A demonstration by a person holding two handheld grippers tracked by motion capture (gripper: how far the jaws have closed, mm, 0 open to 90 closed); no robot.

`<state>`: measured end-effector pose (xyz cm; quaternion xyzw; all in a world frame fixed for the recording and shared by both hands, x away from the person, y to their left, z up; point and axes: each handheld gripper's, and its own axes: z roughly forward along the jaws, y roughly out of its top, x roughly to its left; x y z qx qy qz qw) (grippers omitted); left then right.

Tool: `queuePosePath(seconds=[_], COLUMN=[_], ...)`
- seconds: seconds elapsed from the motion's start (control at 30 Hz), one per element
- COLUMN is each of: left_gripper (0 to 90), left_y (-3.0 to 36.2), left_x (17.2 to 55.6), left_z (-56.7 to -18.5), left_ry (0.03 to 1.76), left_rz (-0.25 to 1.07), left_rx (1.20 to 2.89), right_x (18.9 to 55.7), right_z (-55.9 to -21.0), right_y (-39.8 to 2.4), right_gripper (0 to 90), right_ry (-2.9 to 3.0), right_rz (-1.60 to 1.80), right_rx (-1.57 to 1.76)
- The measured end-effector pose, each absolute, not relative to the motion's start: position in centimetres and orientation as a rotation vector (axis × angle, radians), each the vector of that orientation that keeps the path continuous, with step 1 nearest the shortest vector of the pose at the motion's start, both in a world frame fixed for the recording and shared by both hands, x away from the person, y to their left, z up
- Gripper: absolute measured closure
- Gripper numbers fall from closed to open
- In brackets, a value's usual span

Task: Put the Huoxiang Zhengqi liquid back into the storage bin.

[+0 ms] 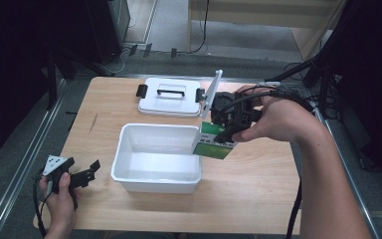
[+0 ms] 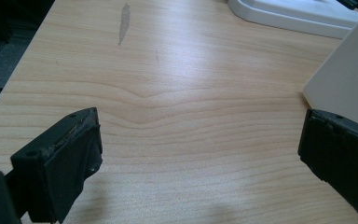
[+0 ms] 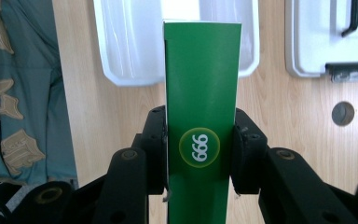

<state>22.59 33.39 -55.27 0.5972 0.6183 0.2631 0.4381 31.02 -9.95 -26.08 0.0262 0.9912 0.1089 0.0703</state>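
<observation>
A green carton (image 1: pixel 213 142) (image 3: pixel 201 93) with a "999" roundel hangs at the right rim of the white plastic tub (image 1: pixel 129 164), held by my right gripper (image 1: pixel 229 130) (image 3: pixel 200 151), whose jaws are shut on its two sides. The tub (image 3: pixel 126 51) lies beyond the carton in the right gripper view. The tub's white lid (image 1: pixel 169 97) (image 3: pixel 317 37), with a black handle and latches, rests flat on the table behind it. My left gripper (image 1: pixel 87 172) (image 2: pixel 200 154) stands open over bare wood at the front left, with the tub wall (image 2: pixel 349 79) at its right.
The wooden table (image 1: pixel 258 199) has bare room at the front and left of the tub. A round cable hole (image 3: pixel 342 113) sits in the tabletop near the lid. Black stands and cables surround the table's far right corner.
</observation>
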Motion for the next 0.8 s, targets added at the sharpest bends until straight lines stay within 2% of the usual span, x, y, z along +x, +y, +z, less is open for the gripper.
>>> queuePosePath(seconds=[0.53, 0.8], left_gripper=[0.4, 0.3], left_y=[33.4, 33.4], left_x=[22.6, 22.6], left_z=[-55.3, -55.3], left_ry=[1.538, 1.534], left_rz=[0.650, 0.649], left_rx=[1.477, 1.477], right_x=[31.3, 31.6], right_z=[-25.3, -26.0], right_y=[-4.0, -2.8], right_gripper=[64.7, 64.7], right_ry=[3.008, 3.018], right_rz=[0.342, 0.342], right_rx=[-0.030, -0.062])
